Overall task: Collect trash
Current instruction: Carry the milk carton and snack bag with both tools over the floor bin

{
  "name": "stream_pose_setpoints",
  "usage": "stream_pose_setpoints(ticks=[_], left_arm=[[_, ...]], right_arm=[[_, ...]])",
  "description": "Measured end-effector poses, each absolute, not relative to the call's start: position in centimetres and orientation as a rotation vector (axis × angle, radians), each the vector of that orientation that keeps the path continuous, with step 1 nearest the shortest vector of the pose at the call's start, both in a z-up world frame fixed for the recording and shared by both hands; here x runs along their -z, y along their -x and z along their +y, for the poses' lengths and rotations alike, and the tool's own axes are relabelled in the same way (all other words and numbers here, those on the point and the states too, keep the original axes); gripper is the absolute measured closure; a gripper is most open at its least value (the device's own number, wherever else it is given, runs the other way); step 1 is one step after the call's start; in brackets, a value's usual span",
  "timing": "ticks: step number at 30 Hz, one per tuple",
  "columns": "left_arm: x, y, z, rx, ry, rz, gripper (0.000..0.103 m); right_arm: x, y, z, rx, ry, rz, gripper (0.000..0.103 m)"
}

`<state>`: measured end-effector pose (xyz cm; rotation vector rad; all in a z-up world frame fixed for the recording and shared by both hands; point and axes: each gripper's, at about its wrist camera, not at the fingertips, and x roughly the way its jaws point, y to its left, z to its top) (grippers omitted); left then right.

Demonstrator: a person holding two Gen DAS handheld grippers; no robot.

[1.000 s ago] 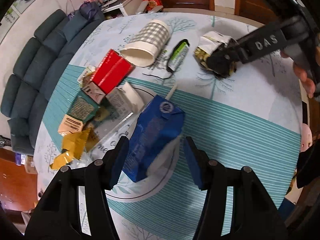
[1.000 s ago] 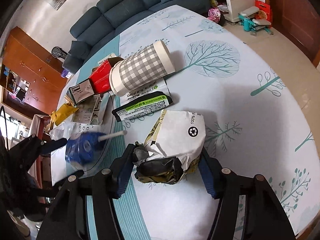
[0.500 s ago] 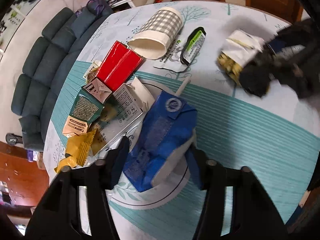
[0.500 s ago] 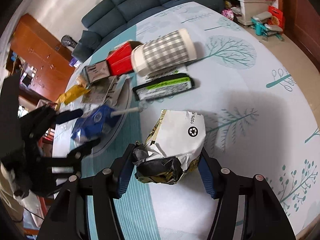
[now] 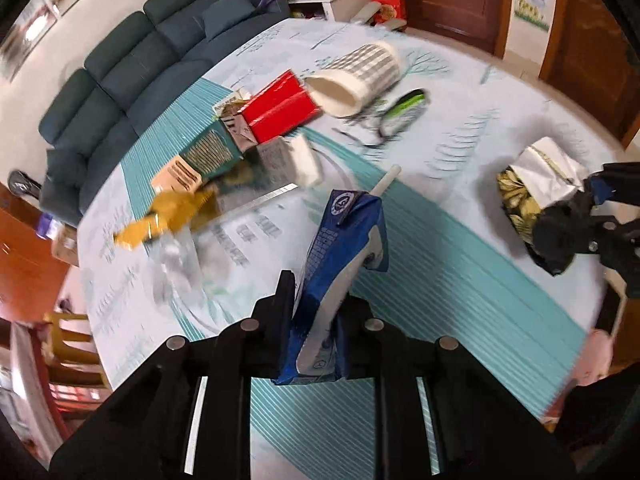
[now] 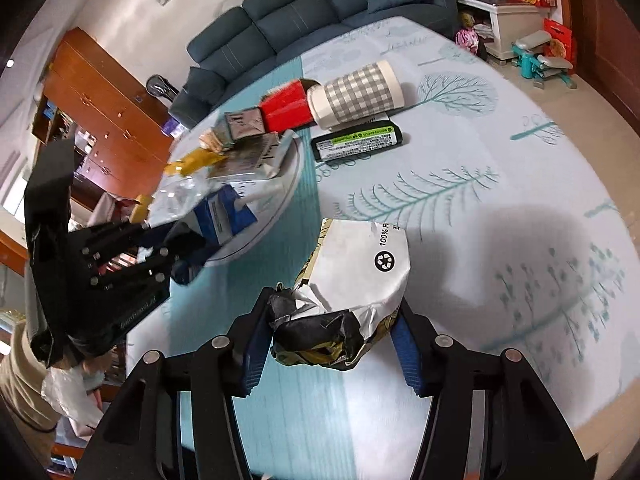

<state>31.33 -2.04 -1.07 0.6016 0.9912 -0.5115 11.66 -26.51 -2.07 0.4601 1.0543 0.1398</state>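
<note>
Table (image 5: 460, 248), round, under a white cloth with teal tree prints and a teal striped band, carries scattered trash; dark blue sofa (image 6: 320, 12) sits beyond its far edge, wooden cabinet (image 6: 100, 96) far left in the right wrist view. Checked paper cup (image 5: 356, 76) lies on its side at the far middle, mouth toward the red carton (image 5: 280, 108) touching it on the left; black-and-green wrapper (image 6: 358, 142) lies flat just near of the cup. Pile of flattened small boxes and a yellow wrapper (image 5: 168, 216) sits left of centre, partly on a round glass plate (image 6: 276, 208). Left hand-held gripper (image 5: 316, 320) has just been closing and now clamps the lower part of the blue drink carton (image 5: 344, 256), squashing it flat; carton stands up between the fingers, white straw (image 5: 386, 182) sticking out the top. Right hand-held gripper (image 6: 328, 344) holds the crumpled white-and-black snack bag (image 6: 352, 280) between its blue pads, both pressing the bag's sides, at the table's near right. Left view blurred.
</note>
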Motion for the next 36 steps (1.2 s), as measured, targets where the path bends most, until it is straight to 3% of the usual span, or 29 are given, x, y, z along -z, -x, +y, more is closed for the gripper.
stream_pose_setpoints(ticks=[8,14,22,36], left_arm=[[-3.3,-21.3,-2.2,0.583,-0.499,0.992,0.088],[-4.2,-13.8,-3.0,0.597,-0.411,1.019,0.088],[-1.0,-6.7,-4.4,0.586,-0.35,1.071,0.088],[5.5,-0.5,-7.6,0.583,-0.515,1.059,0.088]], right_arm=[[-2.2,-2.1,-26.0,-0.173,-0.445,0.993,0.049],[-2.2,4.9,-26.0,-0.155,-0.433,1.003,0.048],[1.8,11.5,-27.2,-0.108,-0.475,1.068,0.048],[9.0,13.3,-27.1,-0.079,-0.396,1.183,0.048]])
